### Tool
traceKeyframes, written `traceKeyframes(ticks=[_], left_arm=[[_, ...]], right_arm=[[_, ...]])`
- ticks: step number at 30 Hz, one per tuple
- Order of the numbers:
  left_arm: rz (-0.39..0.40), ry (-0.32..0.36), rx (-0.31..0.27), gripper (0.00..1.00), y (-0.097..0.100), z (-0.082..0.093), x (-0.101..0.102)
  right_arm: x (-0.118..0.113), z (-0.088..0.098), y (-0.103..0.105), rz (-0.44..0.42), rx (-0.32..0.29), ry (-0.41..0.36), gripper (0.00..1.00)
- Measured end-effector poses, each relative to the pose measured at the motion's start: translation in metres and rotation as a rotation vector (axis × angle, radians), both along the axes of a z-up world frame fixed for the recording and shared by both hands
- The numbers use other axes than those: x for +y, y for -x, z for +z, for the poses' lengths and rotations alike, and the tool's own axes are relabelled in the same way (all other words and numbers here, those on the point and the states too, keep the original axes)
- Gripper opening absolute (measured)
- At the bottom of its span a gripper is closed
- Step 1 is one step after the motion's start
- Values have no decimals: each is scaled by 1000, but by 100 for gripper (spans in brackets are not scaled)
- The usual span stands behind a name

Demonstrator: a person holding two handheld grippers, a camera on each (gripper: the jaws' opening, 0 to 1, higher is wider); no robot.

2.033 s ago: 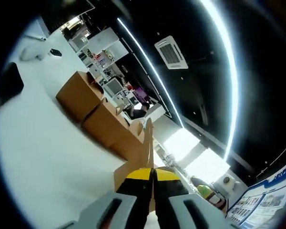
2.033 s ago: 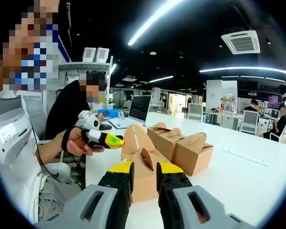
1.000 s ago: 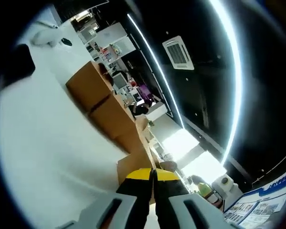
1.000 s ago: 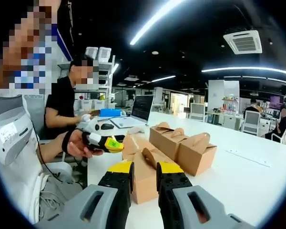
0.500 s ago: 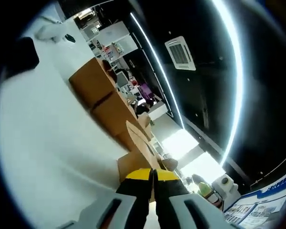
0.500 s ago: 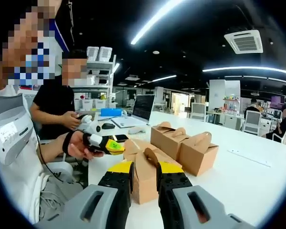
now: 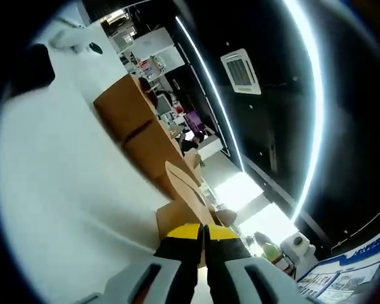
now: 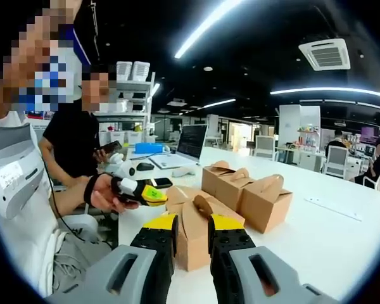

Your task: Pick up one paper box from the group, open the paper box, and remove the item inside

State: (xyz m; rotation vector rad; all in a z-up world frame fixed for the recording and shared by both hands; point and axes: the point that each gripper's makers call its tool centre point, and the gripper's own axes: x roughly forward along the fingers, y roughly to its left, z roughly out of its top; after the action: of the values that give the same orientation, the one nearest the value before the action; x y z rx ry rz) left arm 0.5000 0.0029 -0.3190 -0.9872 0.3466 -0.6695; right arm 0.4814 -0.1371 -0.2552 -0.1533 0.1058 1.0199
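Pick-up looks done, opening in progress, item not out yet, my read. The box [image 8: 193, 237] is kraft-brown card w/ a rounded handle flap standing up; it sits at the near table [image 8: 316, 247] edge, apart from the group [image 8: 244, 193] of three similar boxes further back. Right gripper [image 8: 190, 229] has its jaws nearly closed on the upright flap. Left gripper [image 8: 153, 193], in the person's hand [image 8: 104, 193], has its tip at the box's left top edge; in left gripper view its jaws [image 7: 202, 244] are pressed together w/ box card [image 7: 177, 215] right at the tips, so prob. pinching an edge. No contents visible. Left to do: spread top flaps, lift item out.
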Motion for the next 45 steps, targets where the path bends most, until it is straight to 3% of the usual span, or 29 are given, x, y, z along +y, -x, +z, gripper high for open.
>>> traceKeyframes(ticks=[27, 45], left_arm=[[0, 14, 10, 4, -3, -1, 0], [-6, 35, 11, 4, -3, 1, 0]], right_arm=[[1, 2, -2, -5, -3, 4, 20], [14, 4, -8, -12, -4, 81, 20]])
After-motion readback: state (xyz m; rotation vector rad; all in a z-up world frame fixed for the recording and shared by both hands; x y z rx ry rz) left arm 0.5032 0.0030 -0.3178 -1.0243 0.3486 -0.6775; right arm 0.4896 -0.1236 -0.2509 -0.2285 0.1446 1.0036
